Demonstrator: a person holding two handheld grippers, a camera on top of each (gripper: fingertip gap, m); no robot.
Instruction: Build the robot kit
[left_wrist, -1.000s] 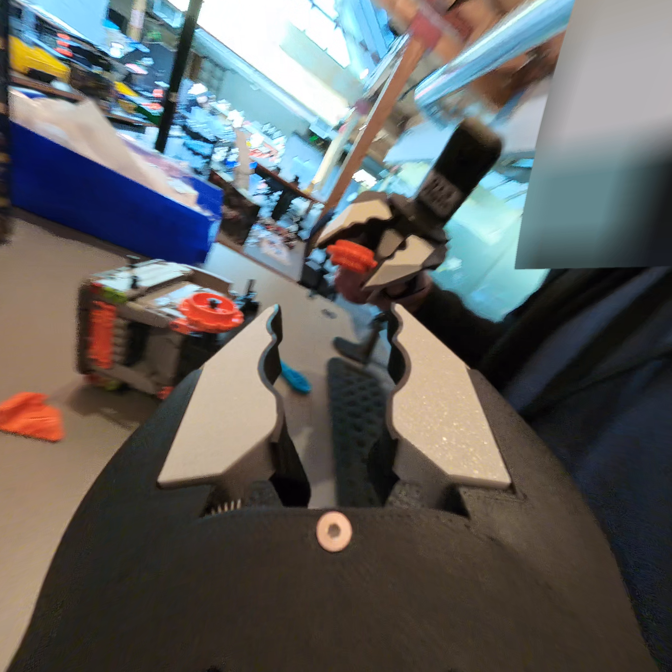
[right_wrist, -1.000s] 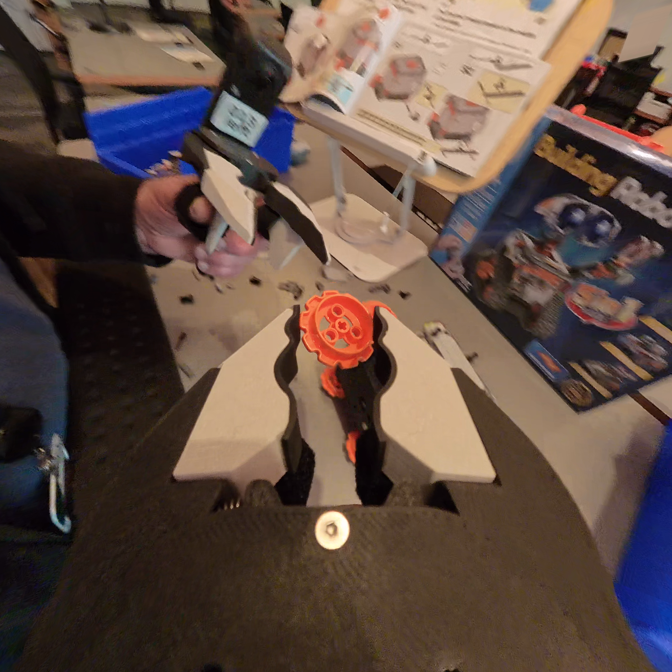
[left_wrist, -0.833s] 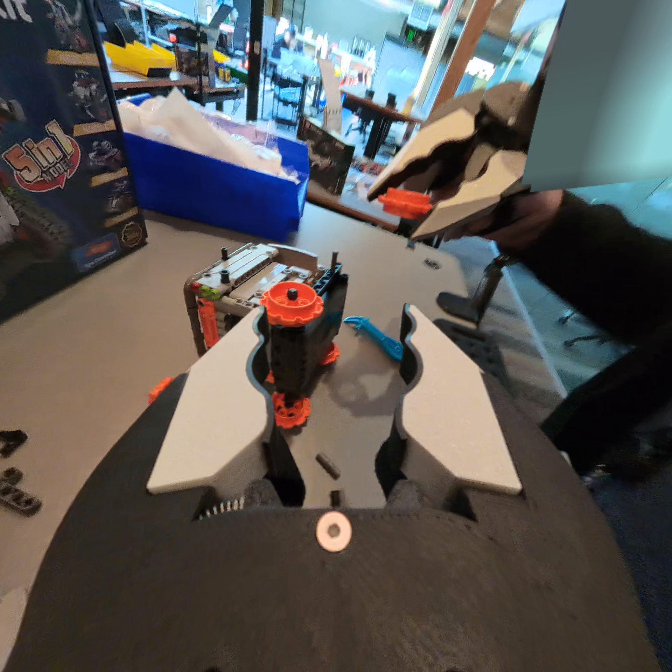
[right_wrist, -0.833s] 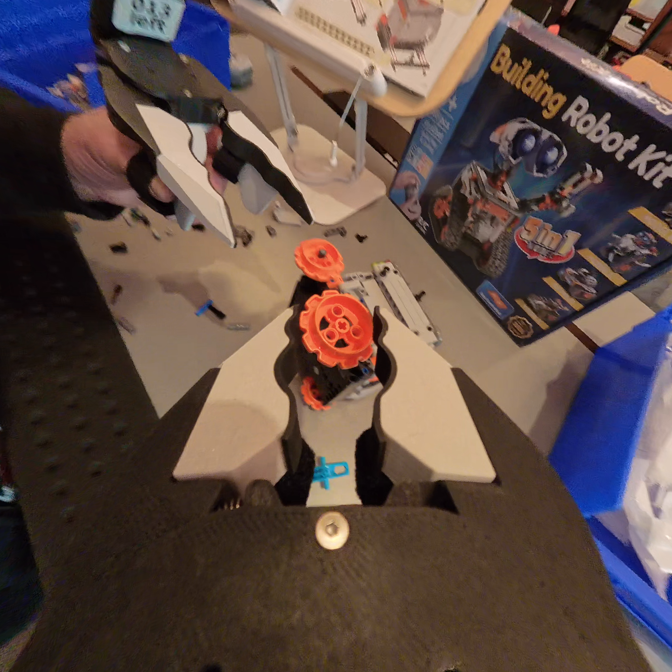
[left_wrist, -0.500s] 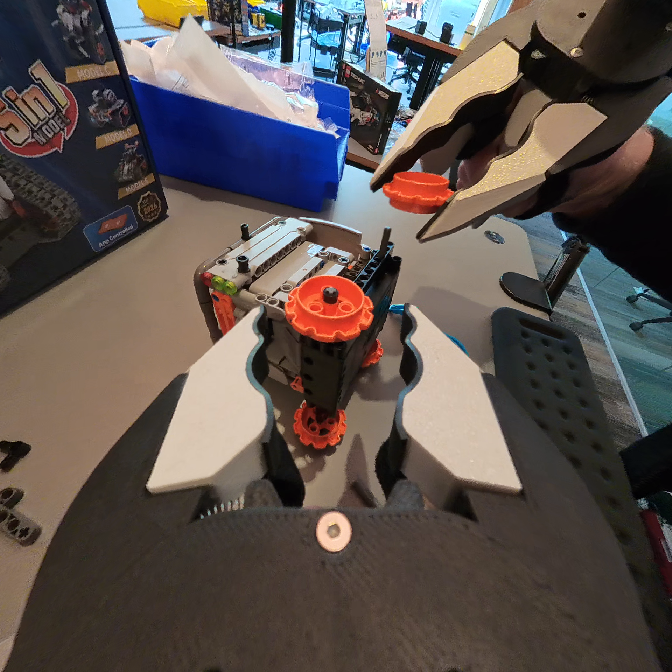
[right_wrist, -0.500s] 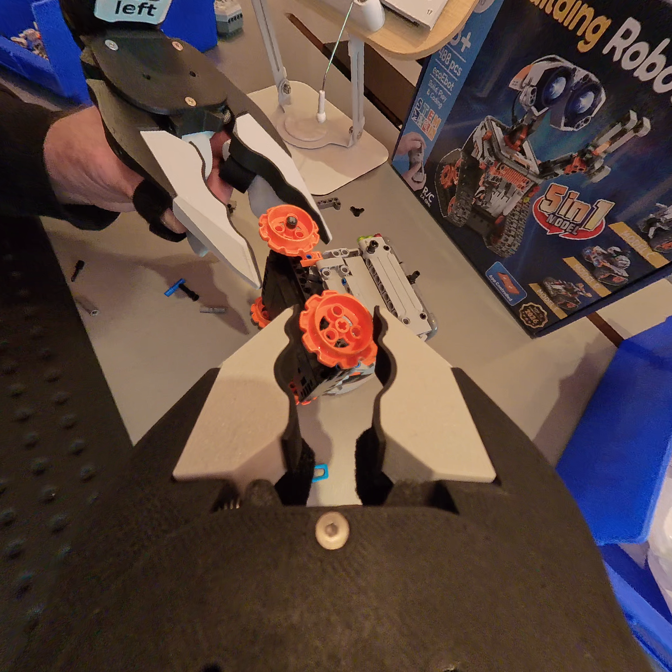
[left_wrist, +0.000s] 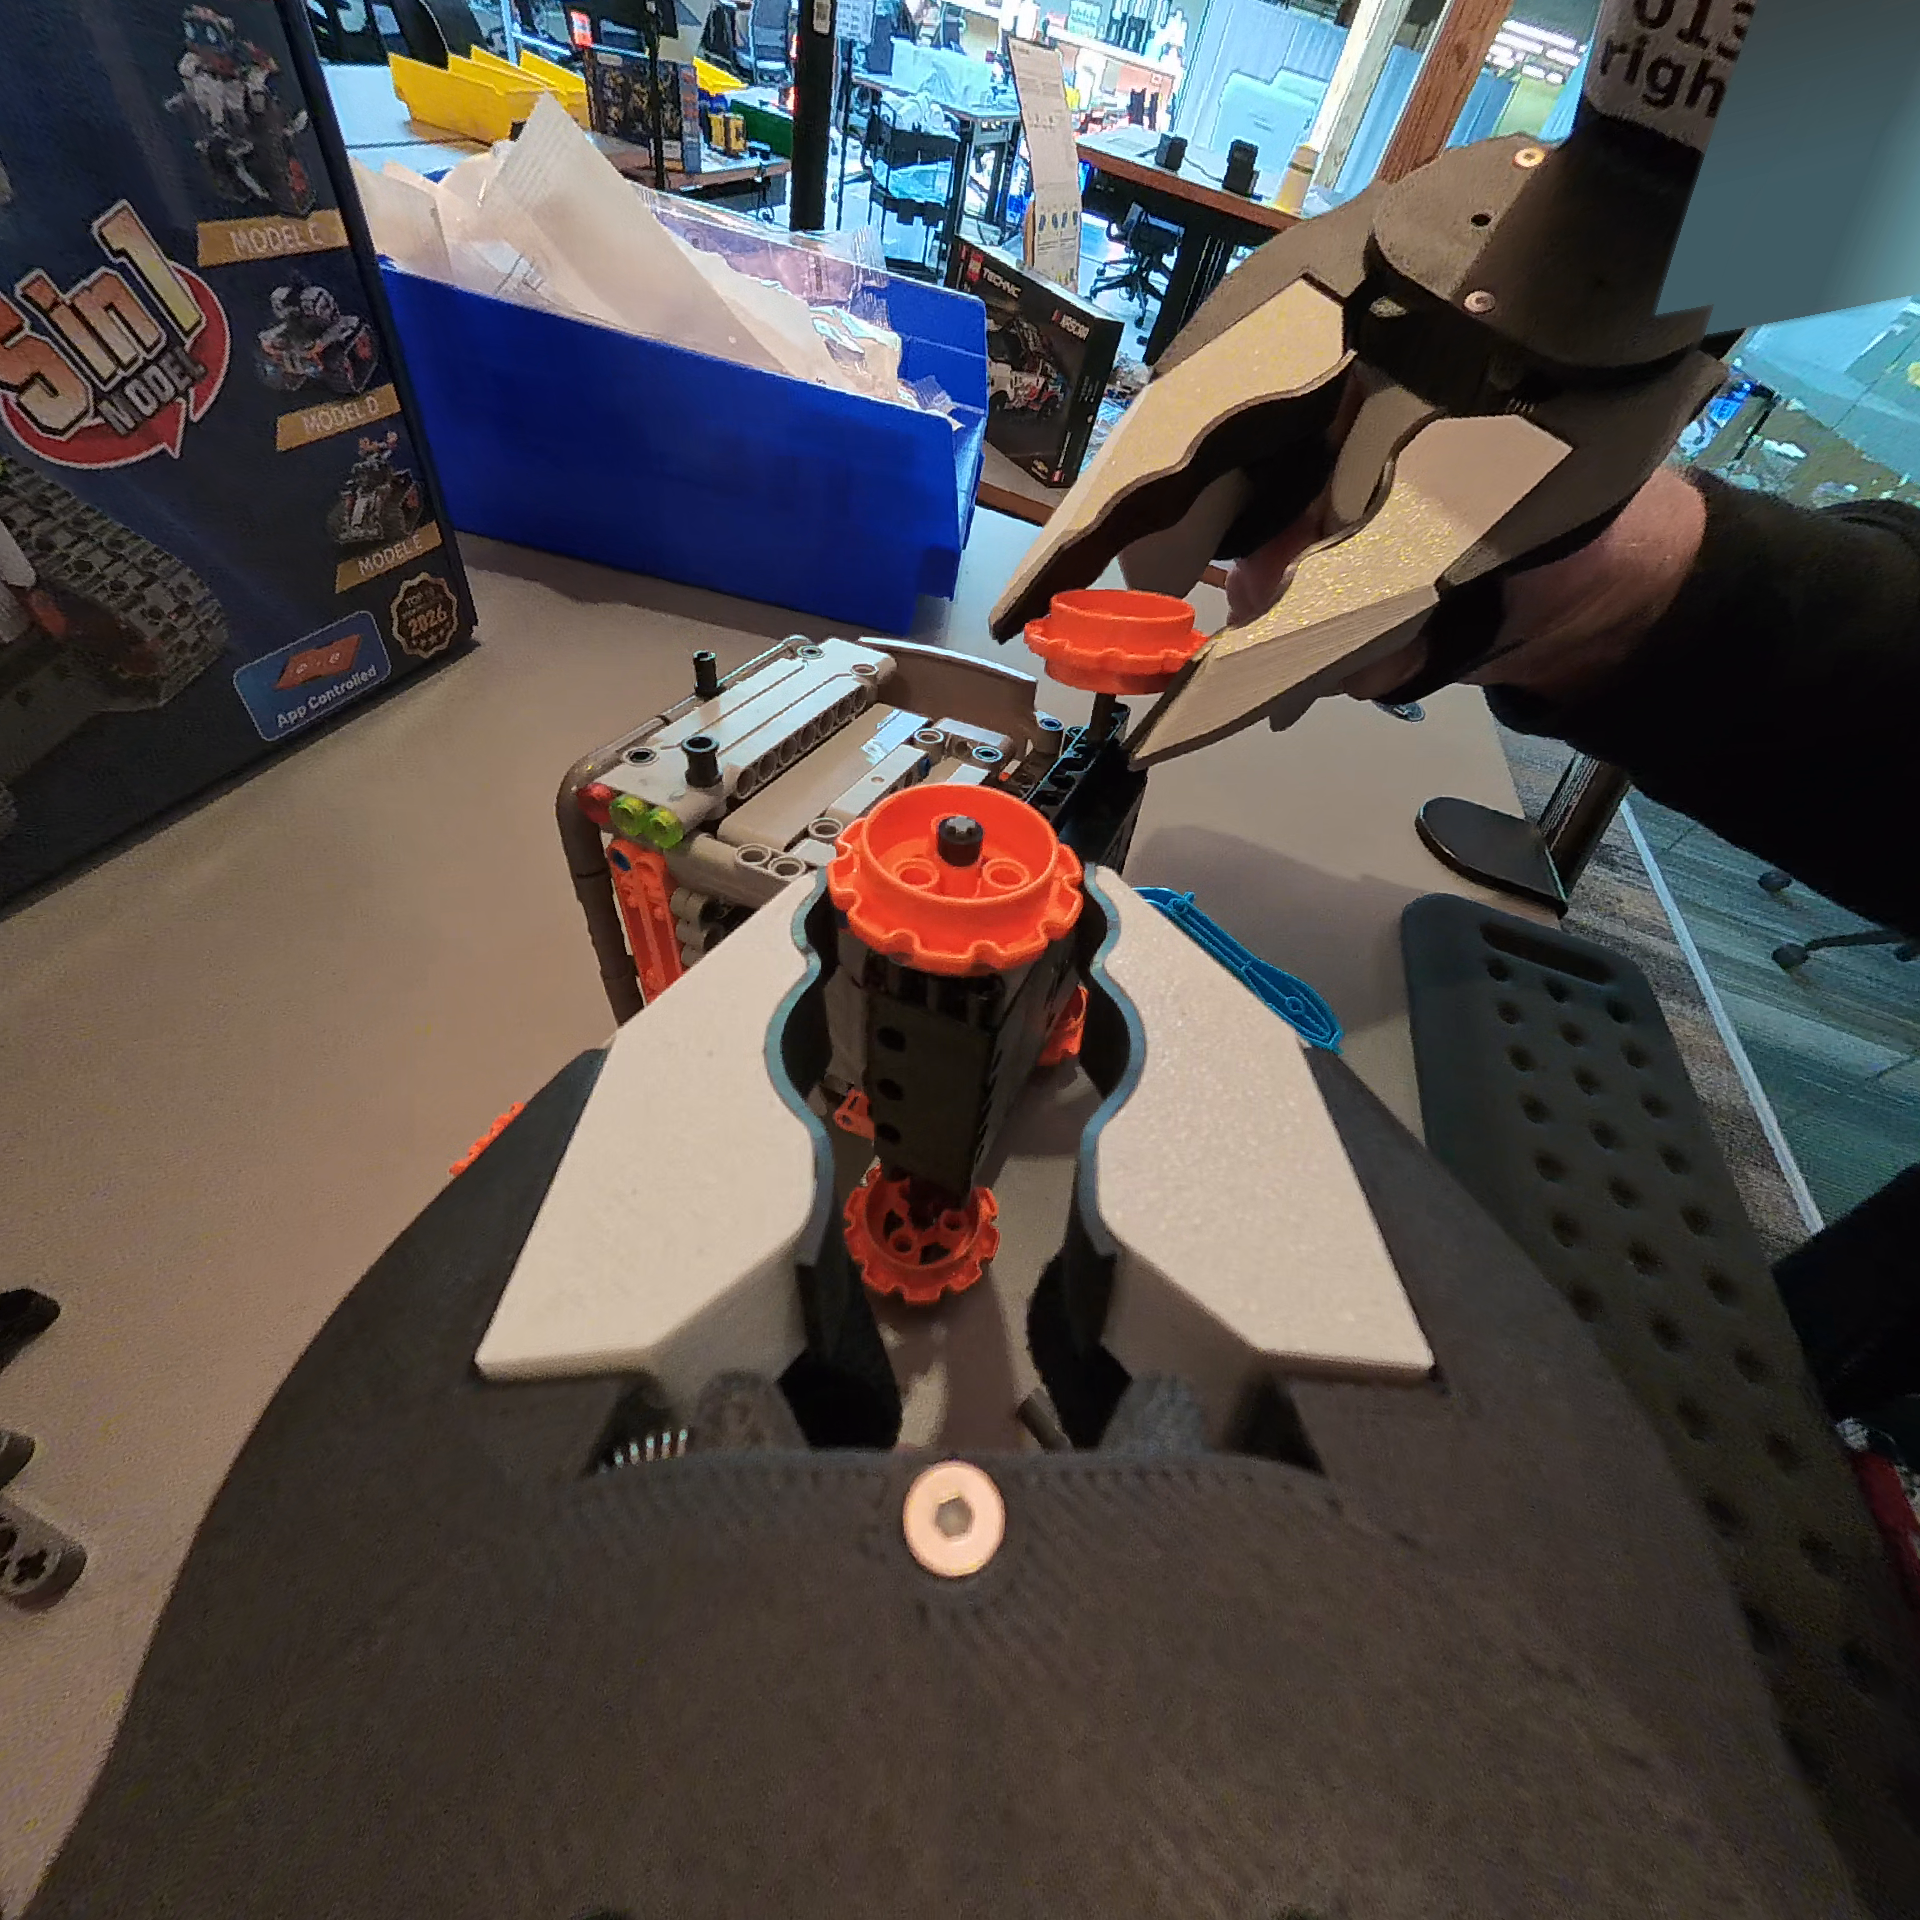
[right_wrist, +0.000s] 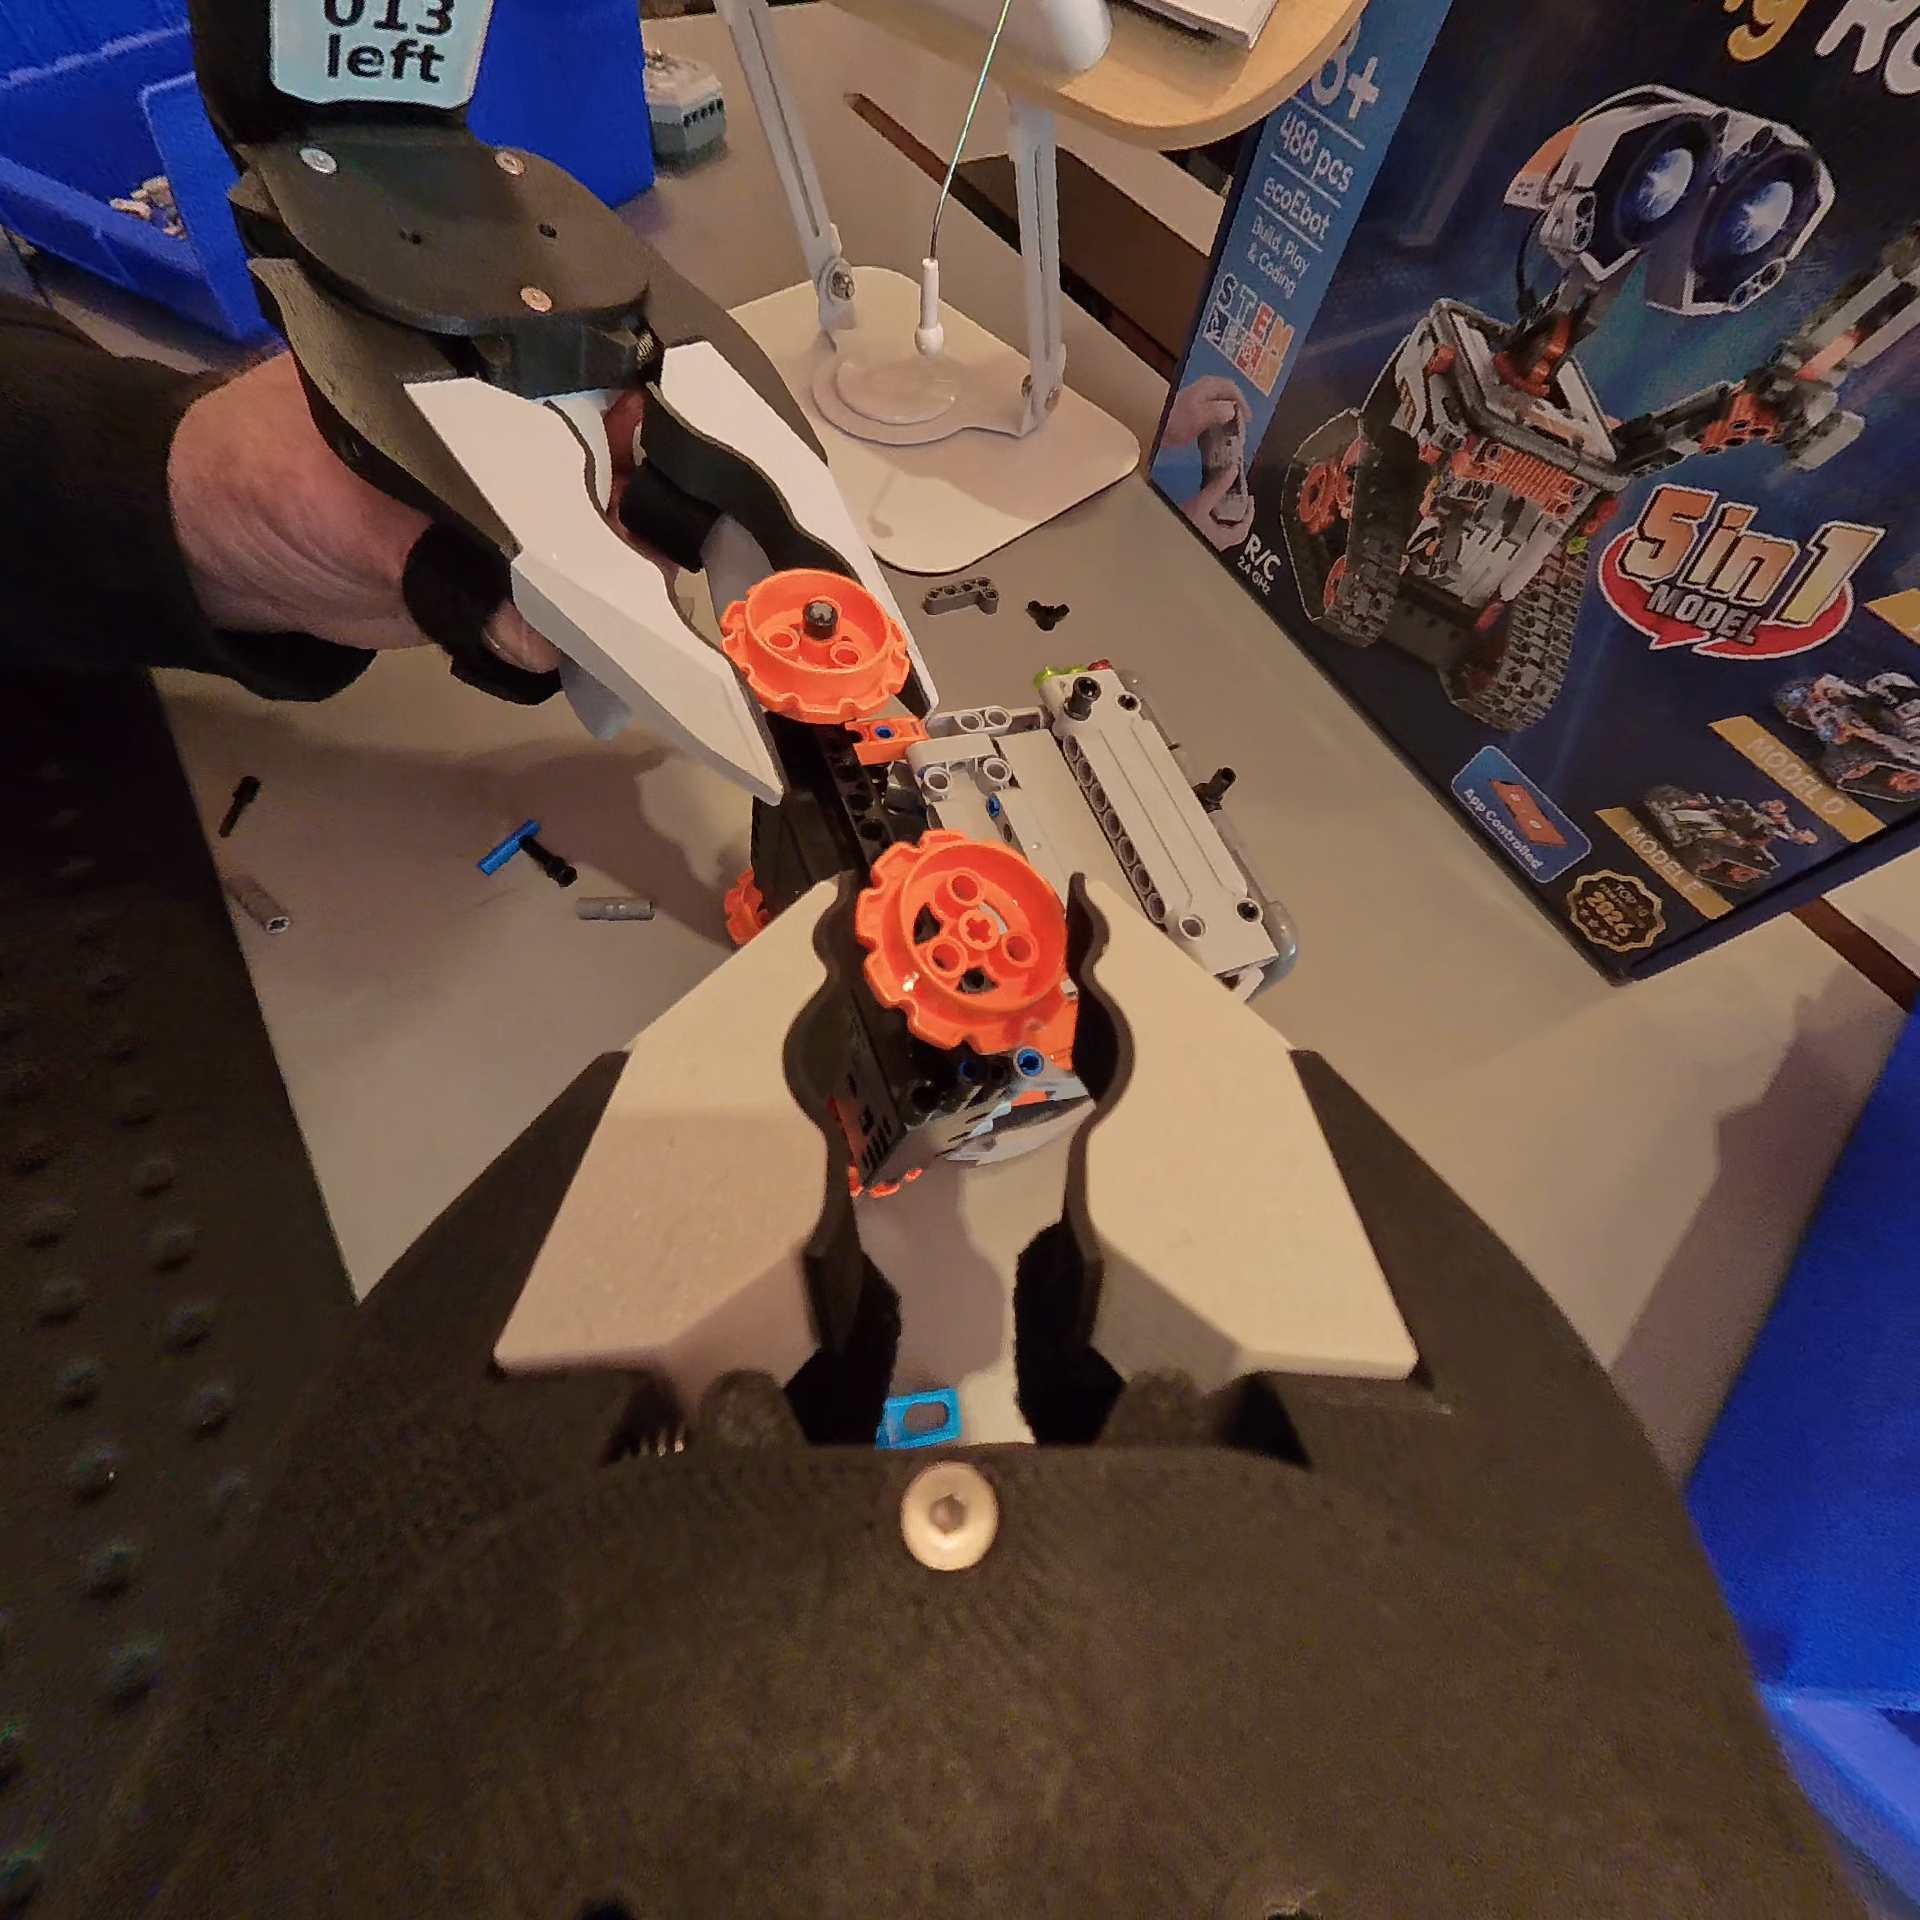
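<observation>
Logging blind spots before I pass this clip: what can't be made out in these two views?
- Left wrist view: the left claw straddles the model's black column; whether its fingers touch it cannot be told.
- Left wrist view: the peg under the loose orange wheel is partly hidden by the right claw.
- Right wrist view: the wheel's hub against the peg is hidden by the wheel itself.
- Right wrist view: the small blue piece is cut off by the claw body.
</observation>
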